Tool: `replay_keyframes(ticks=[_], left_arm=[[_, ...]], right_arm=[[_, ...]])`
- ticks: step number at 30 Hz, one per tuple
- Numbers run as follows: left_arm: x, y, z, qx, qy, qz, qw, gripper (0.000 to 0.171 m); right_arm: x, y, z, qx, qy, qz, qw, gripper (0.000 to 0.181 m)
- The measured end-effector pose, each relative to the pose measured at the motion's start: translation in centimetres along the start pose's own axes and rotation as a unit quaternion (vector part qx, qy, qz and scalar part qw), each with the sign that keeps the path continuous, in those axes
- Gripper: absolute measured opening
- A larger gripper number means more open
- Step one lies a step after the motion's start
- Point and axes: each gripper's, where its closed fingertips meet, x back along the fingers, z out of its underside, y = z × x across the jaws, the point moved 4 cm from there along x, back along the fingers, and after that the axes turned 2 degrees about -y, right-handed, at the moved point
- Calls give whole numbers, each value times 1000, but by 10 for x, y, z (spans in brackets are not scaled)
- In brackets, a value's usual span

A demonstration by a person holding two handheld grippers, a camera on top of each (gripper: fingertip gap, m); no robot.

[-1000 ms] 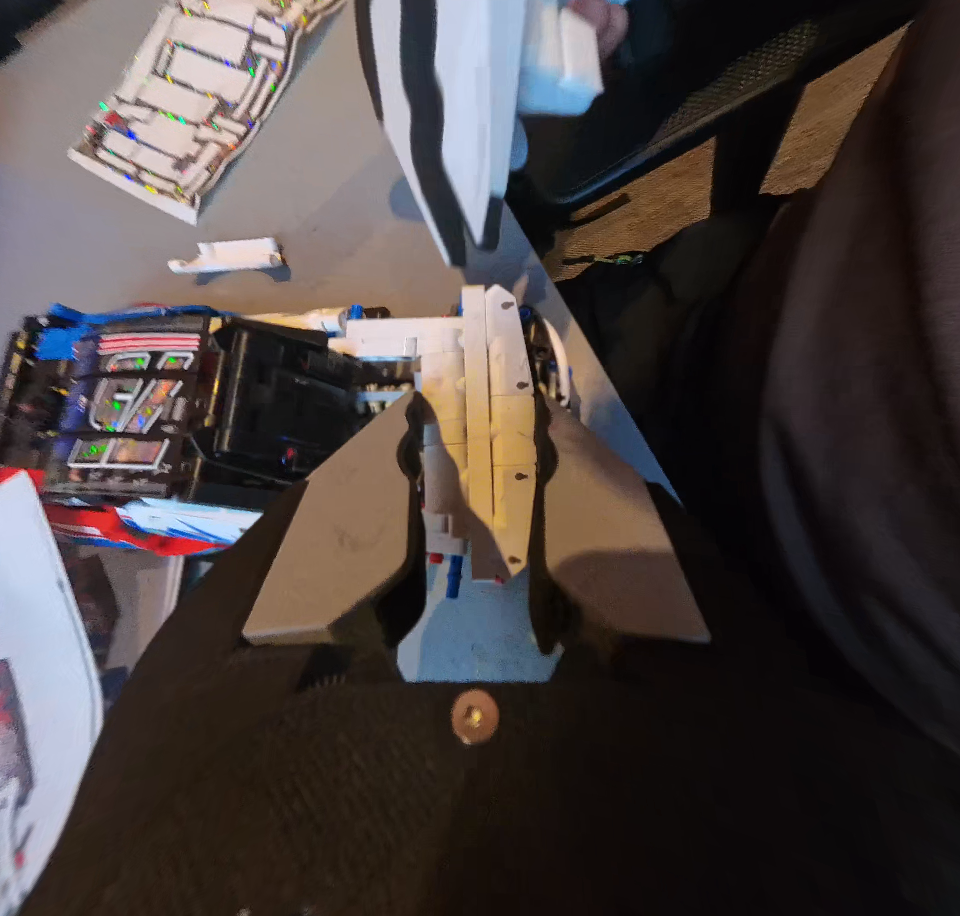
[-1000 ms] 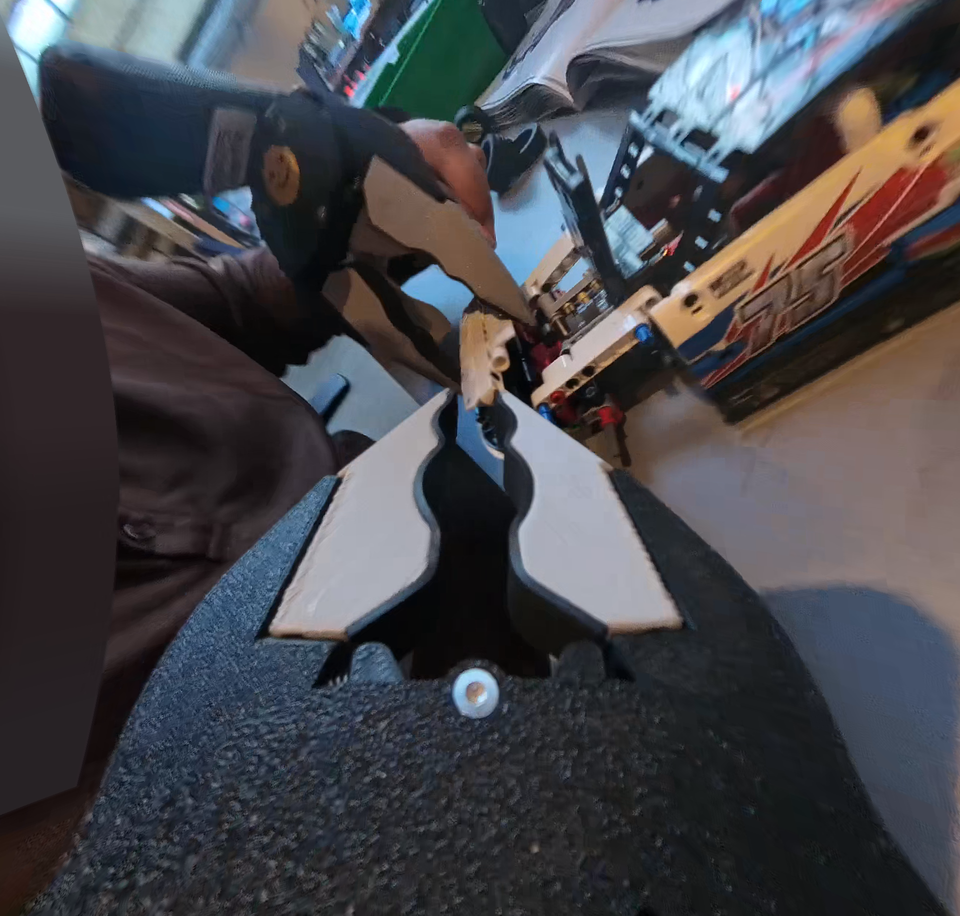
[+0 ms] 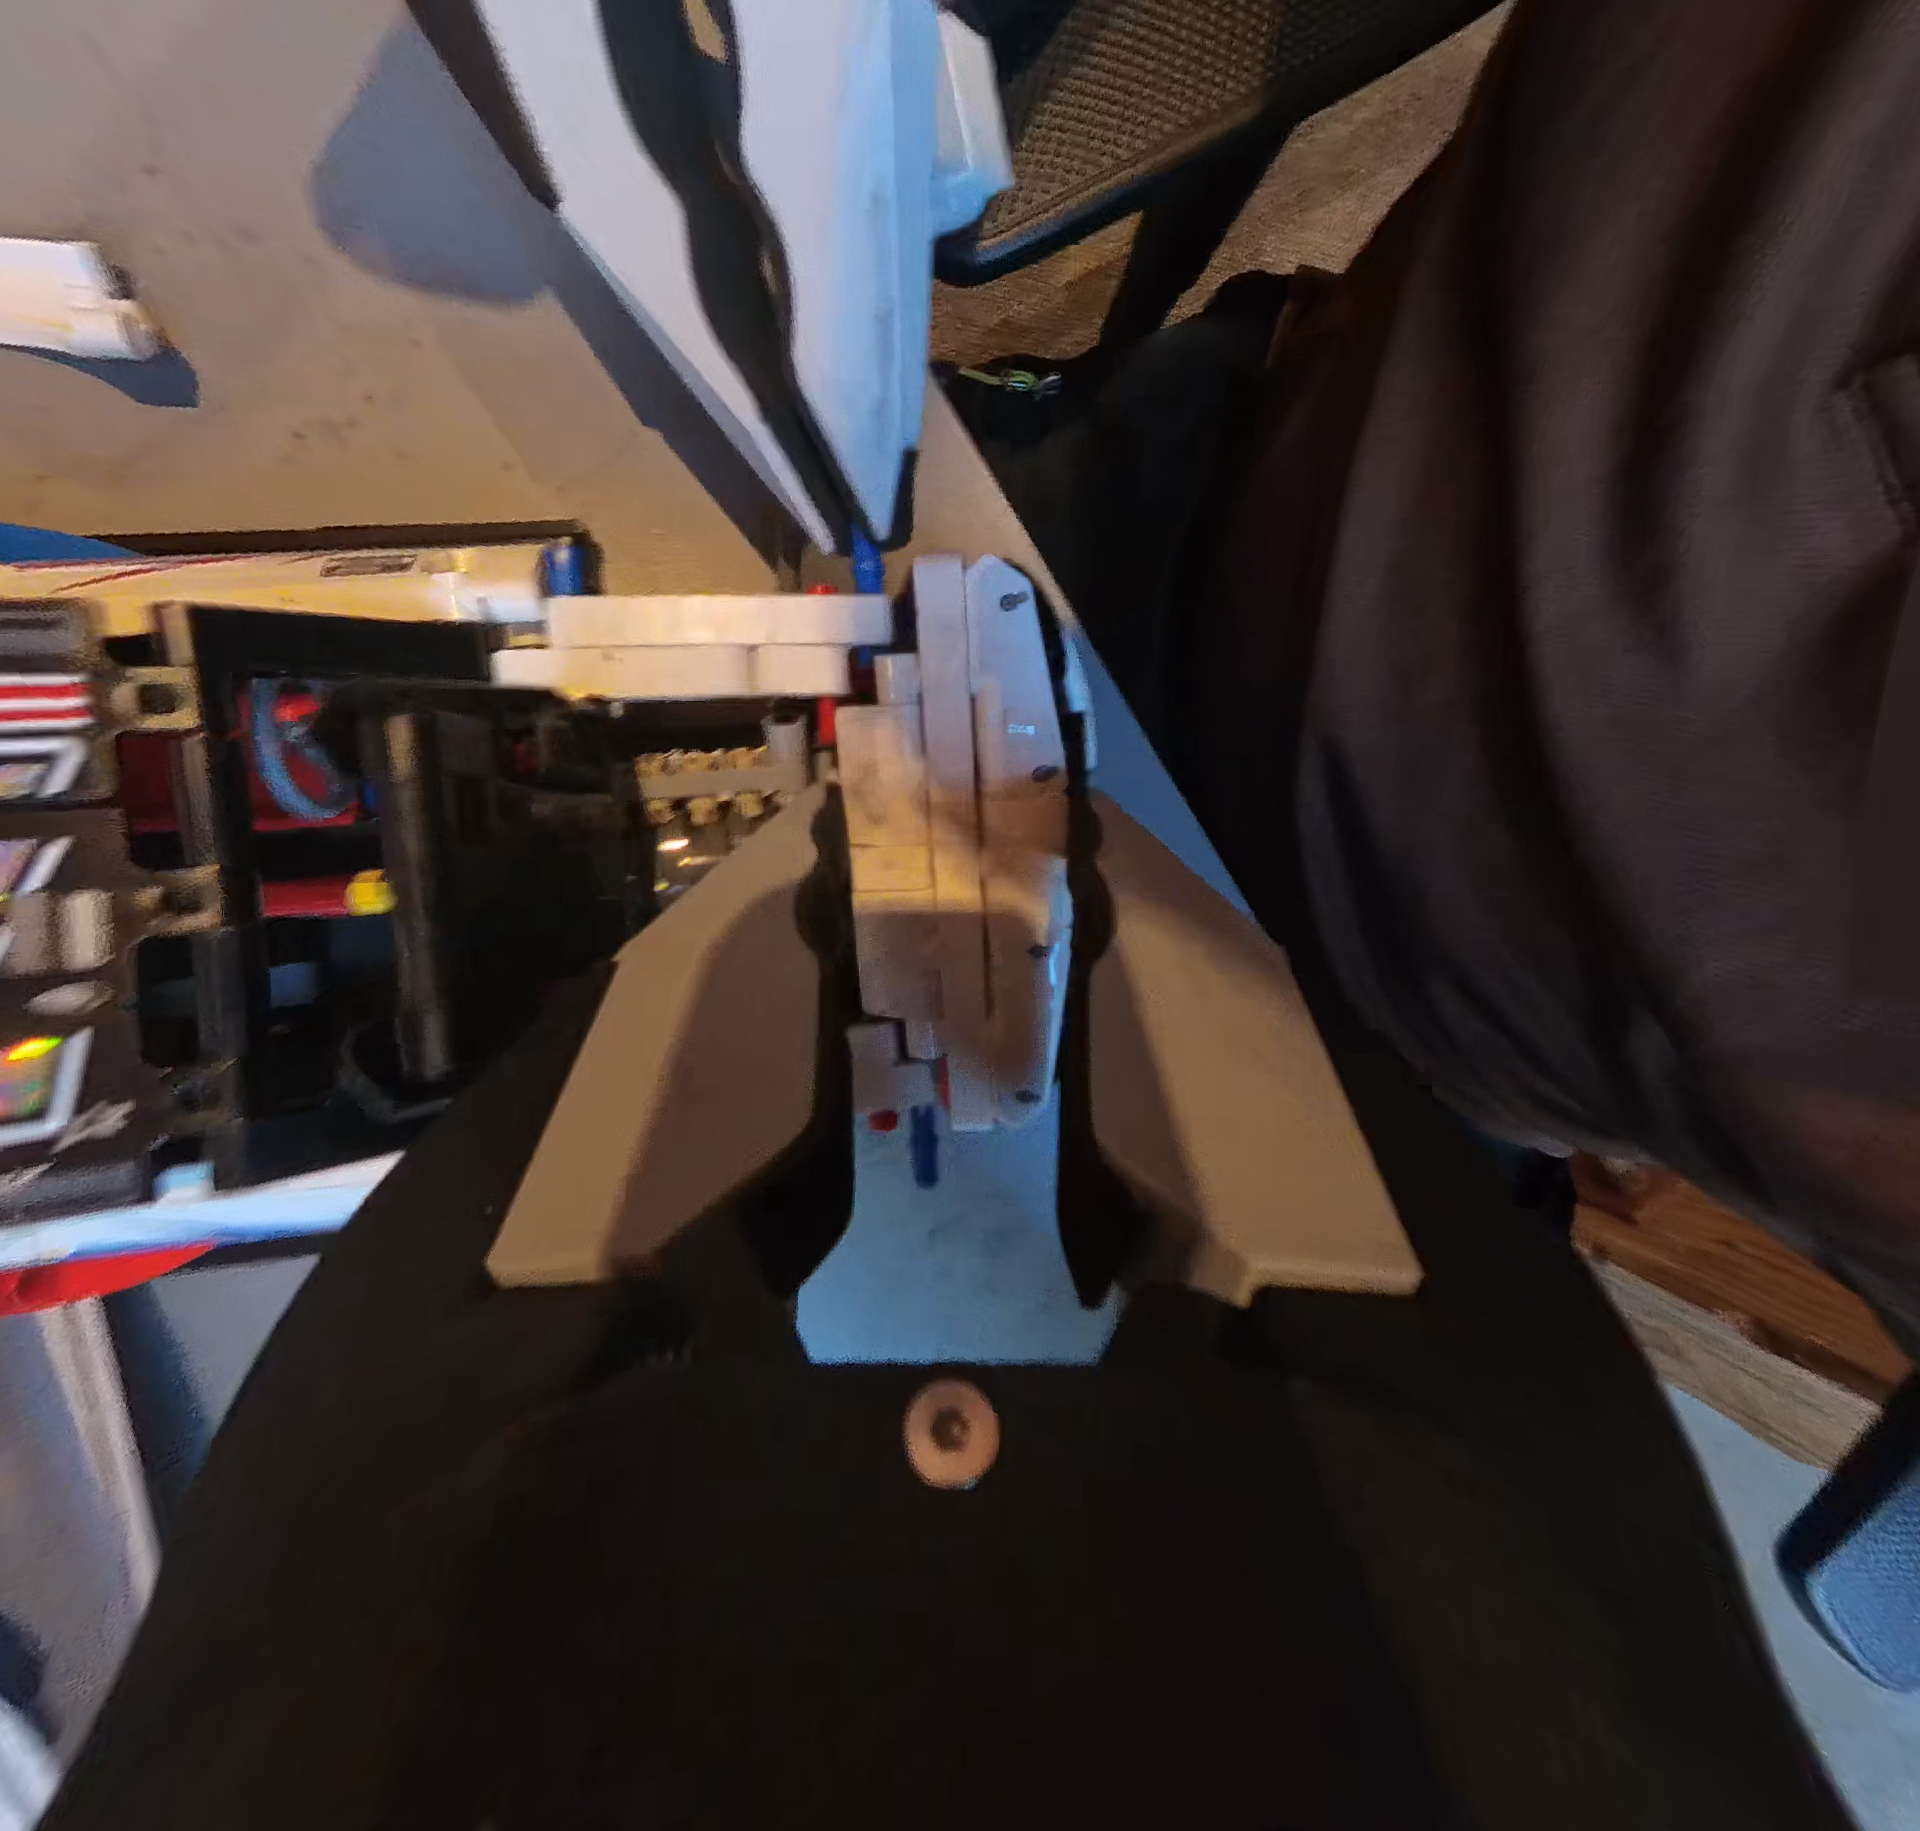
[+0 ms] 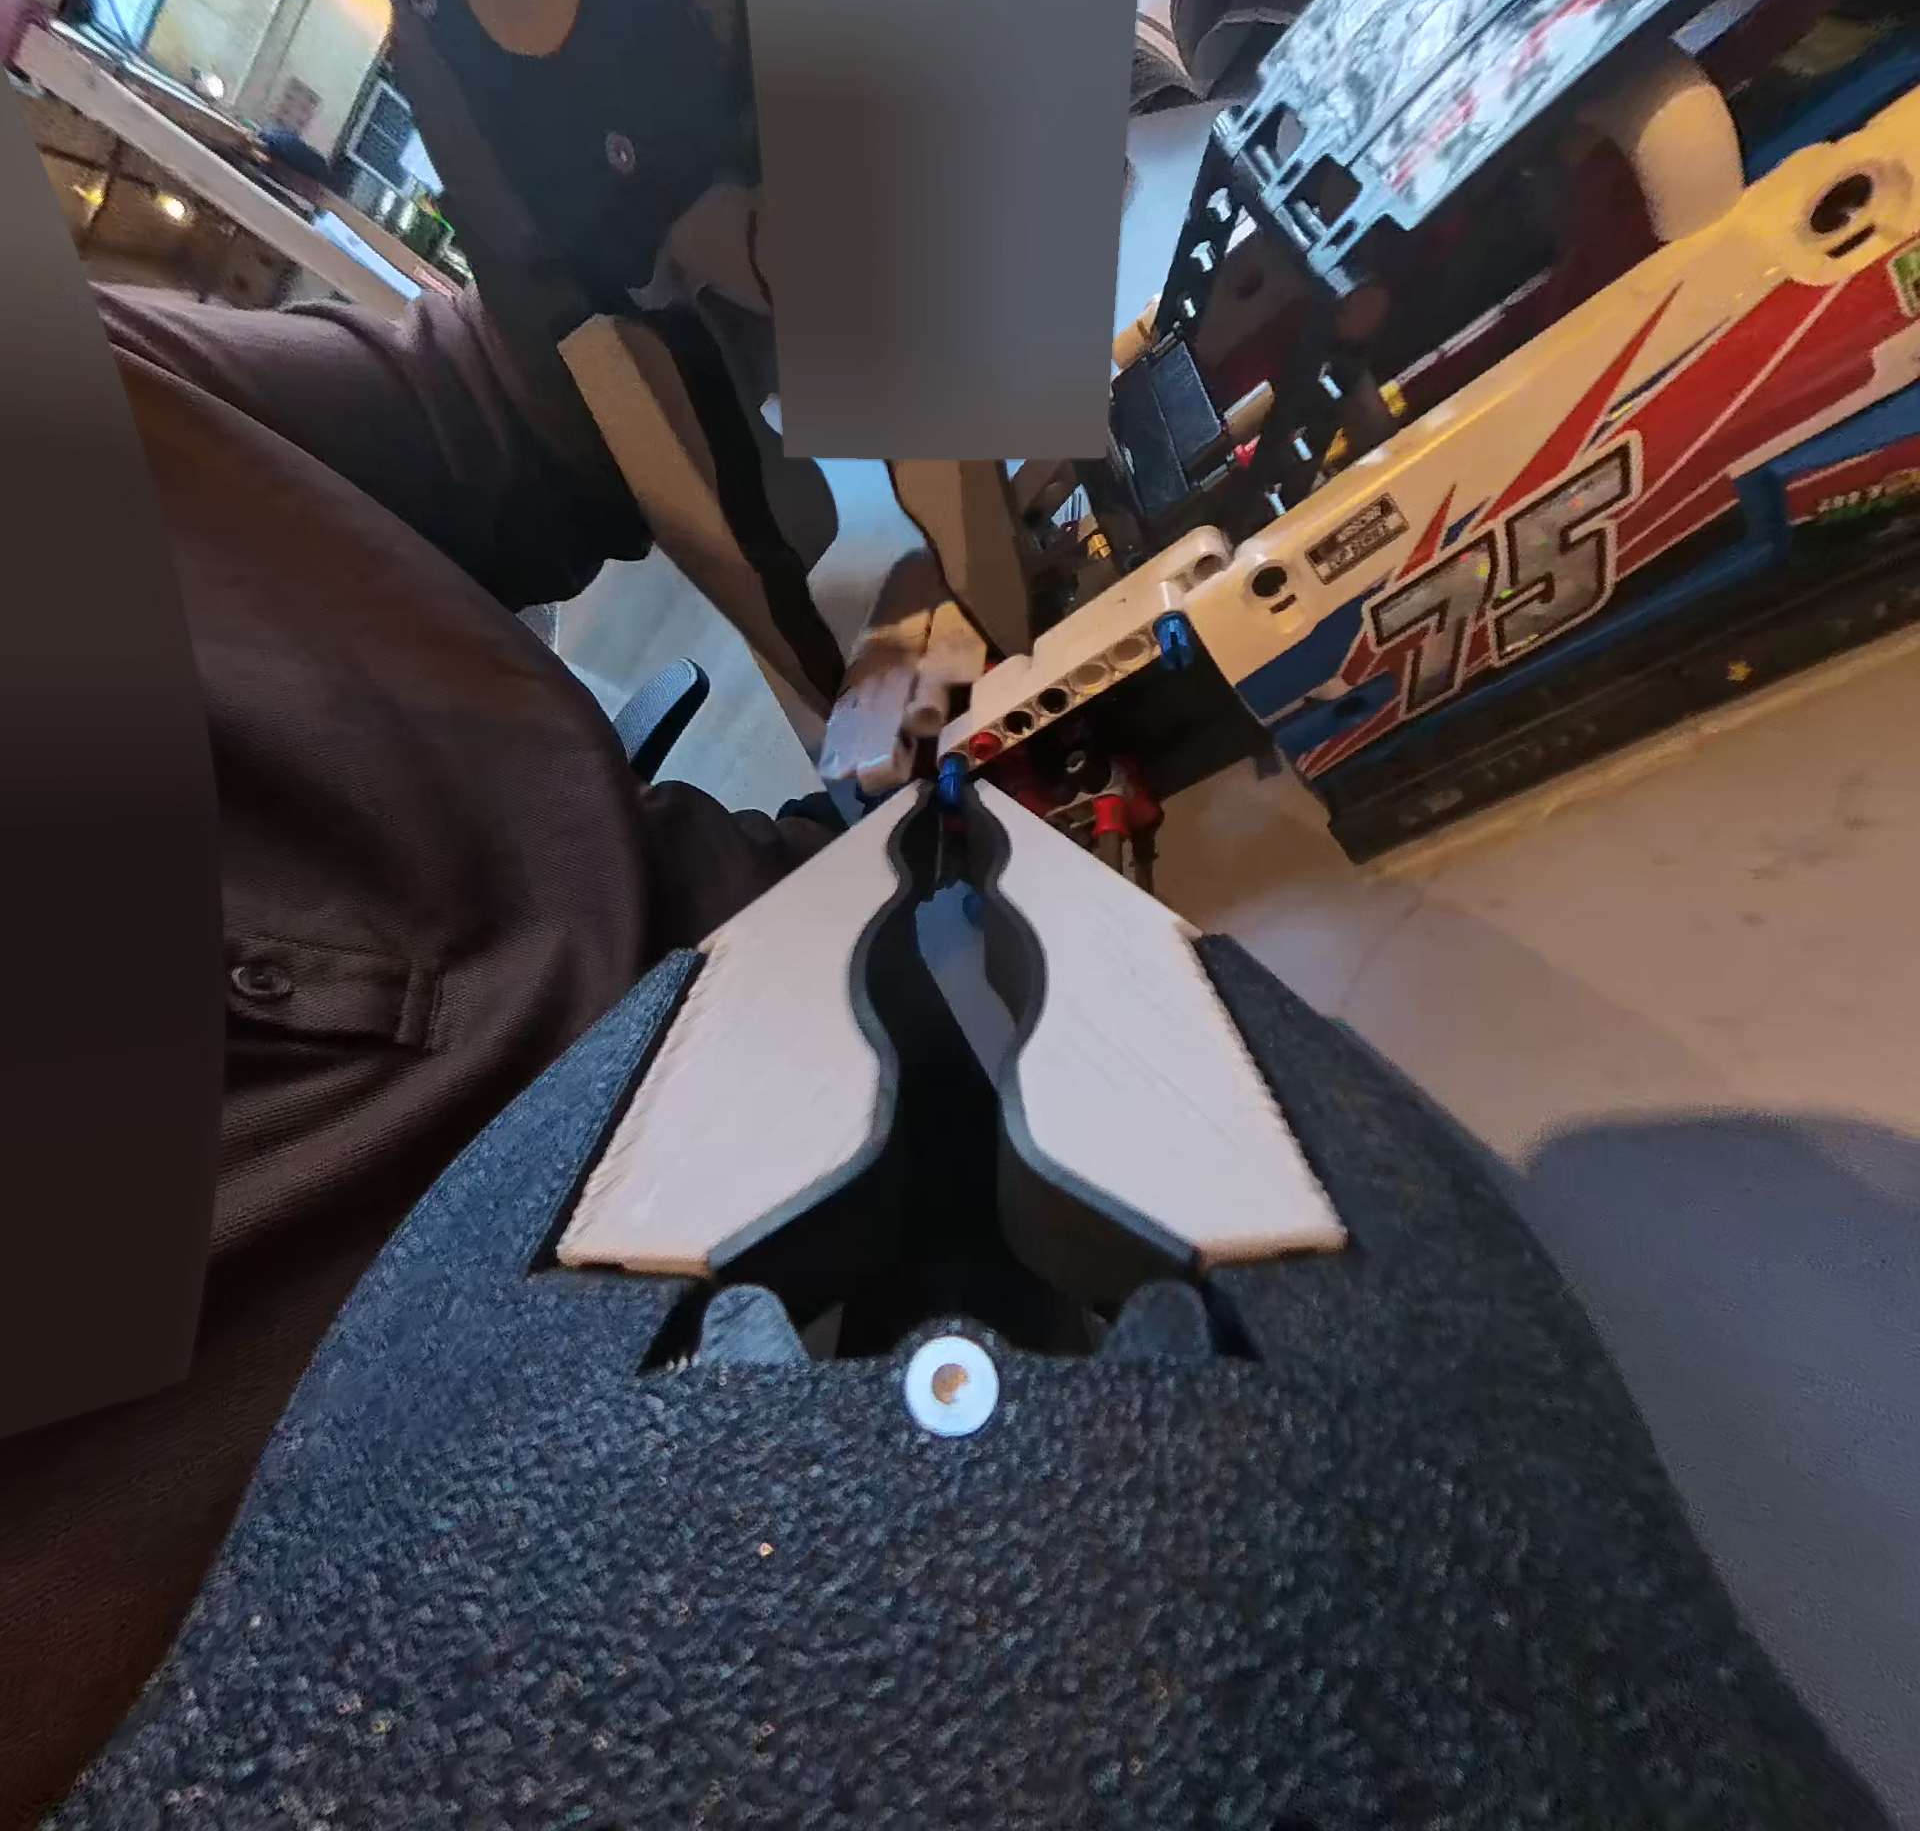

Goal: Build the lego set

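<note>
My left gripper (image 3: pixel 951 815) has a matte black body, finely pebbled, with one round brass-toned screw head (image 3: pixel 950 1431) sunk in the middle just behind the fingers. Its two fingers (image 3: pixel 686 1043) are flat tan wedges that taper forward, each lined along the inner edge with wavy black padding. My right gripper (image 4: pixel 948 794) is built the same: coarse black textured shell, a silver screw with washer (image 4: pixel 951 1384), pale beige fingers (image 4: pixel 774 1033) edged in scalloped black rubber. I wear a dark brown shirt (image 4: pixel 416 742) of fine woven cloth, with a small dark button (image 4: pixel 260 978) on a stitched flap.
</note>
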Motion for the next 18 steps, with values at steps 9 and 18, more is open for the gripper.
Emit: replay_keyframes(ticks=[9, 18], left_arm=[[-3, -2, 0, 2, 11, -10, 1000, 41], [3, 0, 2, 26, 2, -6, 1000, 40]], right_arm=[[2, 1, -2, 14, -4, 6, 1000, 4], [2, 1, -1, 8, 1, -4, 1000, 4]])
